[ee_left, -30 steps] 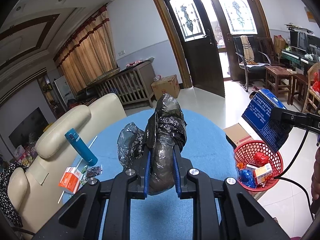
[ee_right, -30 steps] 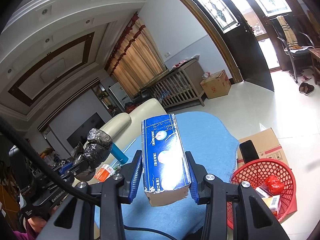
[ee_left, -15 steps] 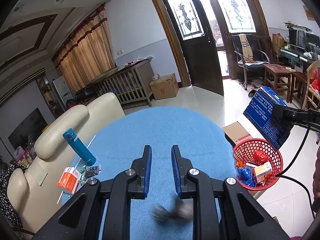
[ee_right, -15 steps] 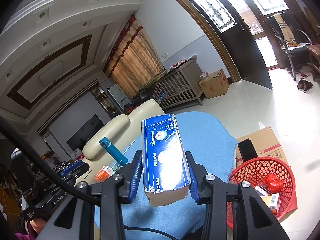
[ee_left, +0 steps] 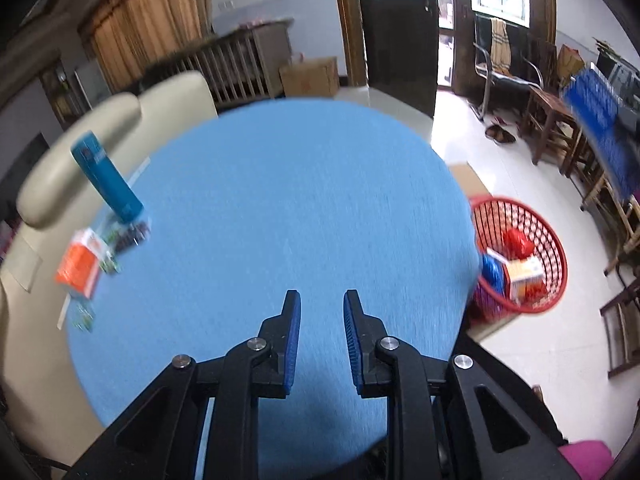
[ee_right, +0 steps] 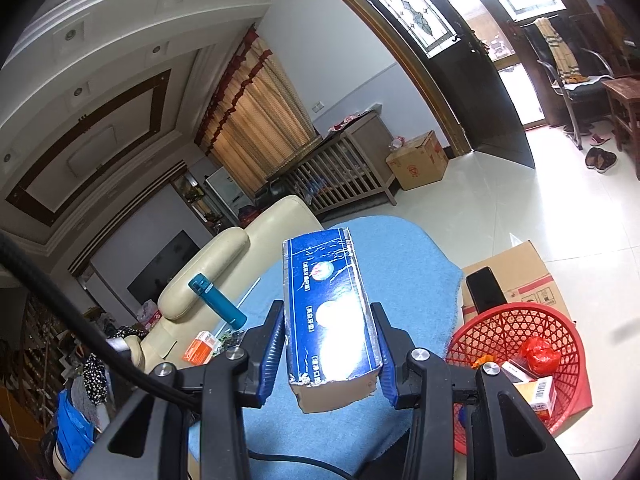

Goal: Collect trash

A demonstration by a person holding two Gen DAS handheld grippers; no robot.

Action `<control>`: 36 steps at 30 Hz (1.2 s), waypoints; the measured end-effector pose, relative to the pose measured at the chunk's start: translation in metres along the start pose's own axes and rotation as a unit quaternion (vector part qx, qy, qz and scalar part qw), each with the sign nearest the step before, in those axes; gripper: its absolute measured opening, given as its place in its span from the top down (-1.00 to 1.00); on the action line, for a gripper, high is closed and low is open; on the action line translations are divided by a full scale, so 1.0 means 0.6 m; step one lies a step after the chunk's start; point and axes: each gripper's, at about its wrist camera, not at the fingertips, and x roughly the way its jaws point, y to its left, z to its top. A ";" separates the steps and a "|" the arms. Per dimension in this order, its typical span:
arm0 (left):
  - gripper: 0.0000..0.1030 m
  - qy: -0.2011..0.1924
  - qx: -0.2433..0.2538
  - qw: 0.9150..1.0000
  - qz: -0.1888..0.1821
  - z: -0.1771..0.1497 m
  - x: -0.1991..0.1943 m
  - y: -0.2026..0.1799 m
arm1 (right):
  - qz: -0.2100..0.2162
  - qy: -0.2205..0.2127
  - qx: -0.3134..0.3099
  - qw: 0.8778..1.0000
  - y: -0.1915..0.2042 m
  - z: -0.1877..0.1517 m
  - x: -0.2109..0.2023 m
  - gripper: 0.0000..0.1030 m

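My right gripper (ee_right: pixel 328 305) is shut on a long blue carton (ee_right: pixel 332 312), held level above the round table's blue cloth (ee_right: pixel 400 248). The same carton shows blurred at the right edge of the left wrist view (ee_left: pixel 600 128). My left gripper (ee_left: pixel 321 294) points down at the blue cloth (ee_left: pixel 280 200); its jaws stand close together with a narrow gap and nothing between them. A red mesh basket (ee_left: pixel 556 240) (ee_right: pixel 520 312) sits on the floor right of the table and holds several pieces of trash. The black plastic bag is not in view.
At the table's left edge are a teal bottle (ee_left: pixel 108 180) (ee_right: pixel 218 300), an orange box (ee_left: pixel 78 268) (ee_right: pixel 198 346) and small wrappers. A cream sofa (ee_left: pixel 104 128) sits behind them. A cardboard box with a phone on it (ee_right: pixel 512 280) is beside the basket.
The black bag left my left gripper, dropped as a blur below the fingers, and is gone from view. The left gripper sank and tipped down toward the table. The right gripper kept still.
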 end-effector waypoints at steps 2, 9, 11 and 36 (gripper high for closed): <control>0.56 0.012 -0.003 1.000 -0.007 -0.018 0.007 0.003 | -0.001 0.000 -0.001 1.000 0.001 -0.003 -0.002 0.15; 0.36 0.047 0.036 0.997 -0.049 -0.077 0.021 -0.015 | -0.002 0.003 0.002 1.000 0.004 -0.004 0.001 0.15; 0.36 0.062 0.063 0.994 -0.070 -0.095 0.025 -0.028 | -0.002 0.006 0.001 1.000 0.006 -0.006 0.004 0.15; 0.31 0.205 0.130 0.935 -0.257 -0.186 0.080 -0.082 | -0.006 0.012 0.006 1.000 0.003 -0.008 0.017 0.15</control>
